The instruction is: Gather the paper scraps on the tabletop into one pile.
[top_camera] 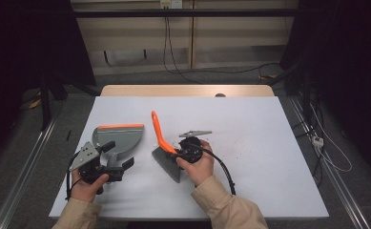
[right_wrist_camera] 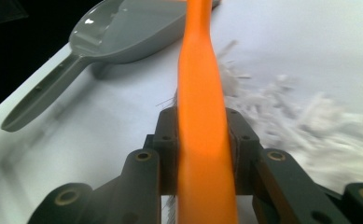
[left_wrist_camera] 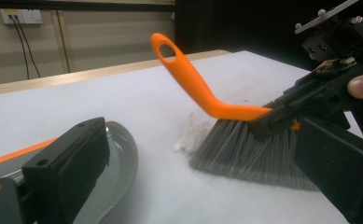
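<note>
1. White sheet covers the bench (top_camera: 269, 143), which has a pale wooden edge at its far side; dark floor, cables and a rail frame surround it.
2. Grey plastic dustpan (top_camera: 118, 138) with an orange strip along its lip lies flat on the left half of the bench, lip toward the far side and handle toward the person. In the right gripper view its scoop and long handle lie at the upper left (right_wrist_camera: 100, 37).
3. Hand brush (top_camera: 166, 152) with grey bristles and a curved orange plastic handle stands just right of the dustpan, apart from it. Its bristles (left_wrist_camera: 244, 149) rest on the white sheet and the handle rises toward the far side, ending in a hanging hole.
4. Right gripper (top_camera: 185, 149), held in the person's right hand, is clamped on the orange handle just above the bristles; in its own view (right_wrist_camera: 202, 140) the two black jaws press on either side of the handle.
5. Left gripper (top_camera: 121, 155), in the left hand, lies low by the dustpan's handle. Its jaws stand apart with nothing between them, and one jaw lies over the dustpan rim in its own view.
6. Small pile of white paper shreds (left_wrist_camera: 188, 135) lies on the sheet against the bristle tips, between brush and dustpan.
</note>
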Available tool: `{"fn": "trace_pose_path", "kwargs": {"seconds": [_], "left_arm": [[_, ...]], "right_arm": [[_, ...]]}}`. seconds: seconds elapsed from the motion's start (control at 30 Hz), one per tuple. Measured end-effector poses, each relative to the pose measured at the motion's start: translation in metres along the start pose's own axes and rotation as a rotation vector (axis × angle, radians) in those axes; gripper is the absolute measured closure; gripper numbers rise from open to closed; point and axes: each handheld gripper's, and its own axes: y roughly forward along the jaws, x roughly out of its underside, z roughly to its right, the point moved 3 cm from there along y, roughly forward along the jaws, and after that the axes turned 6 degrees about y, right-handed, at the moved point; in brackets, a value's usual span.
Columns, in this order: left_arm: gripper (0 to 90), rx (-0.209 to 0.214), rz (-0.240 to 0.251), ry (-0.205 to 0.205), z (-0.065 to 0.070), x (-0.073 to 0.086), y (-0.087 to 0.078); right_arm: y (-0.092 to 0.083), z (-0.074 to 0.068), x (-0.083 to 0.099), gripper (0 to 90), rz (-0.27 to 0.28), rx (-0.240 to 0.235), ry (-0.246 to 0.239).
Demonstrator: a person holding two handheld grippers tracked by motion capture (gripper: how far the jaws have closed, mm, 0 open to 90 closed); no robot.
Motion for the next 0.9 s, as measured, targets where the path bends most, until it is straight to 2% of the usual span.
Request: {"fn": "trace_pose_path", "kwargs": {"seconds": [0.17, 0.37, 0.47, 0.6, 0.73, 0.83, 0.9], "left_arm": [[3.4, 0.002, -0.008, 0.004, 0.001, 0.000, 0.001], [3.3, 0.004, -0.010, 0.004, 0.001, 0.000, 0.003], [3.4, 0.007, -0.006, 0.006, 0.002, 0.000, 0.003], [3.4, 0.006, -0.007, 0.005, 0.002, 0.000, 0.004], [3.4, 0.006, -0.011, 0.004, 0.002, 0.000, 0.004], [3.4, 0.008, -0.009, 0.005, 0.003, 0.000, 0.005], [3.4, 0.007, -0.010, 0.004, 0.002, 0.000, 0.005]], "right_arm": [[-0.012, 0.012, -0.002, 70.9, 0.006, 0.056, -0.019], [-0.023, 0.022, -0.004, 70.9, 0.016, 0.090, -0.022], [-0.028, 0.025, -0.006, 71.1, 0.033, 0.126, -0.054], [-0.036, 0.027, -0.011, 71.1, 0.063, 0.116, -0.050], [-0.040, 0.020, -0.019, 71.1, 0.112, 0.098, -0.048], [-0.036, 0.012, -0.024, 71.1, 0.133, 0.084, -0.050], [-0.027, 0.006, -0.027, 71.1, 0.131, 0.077, -0.049]]}}
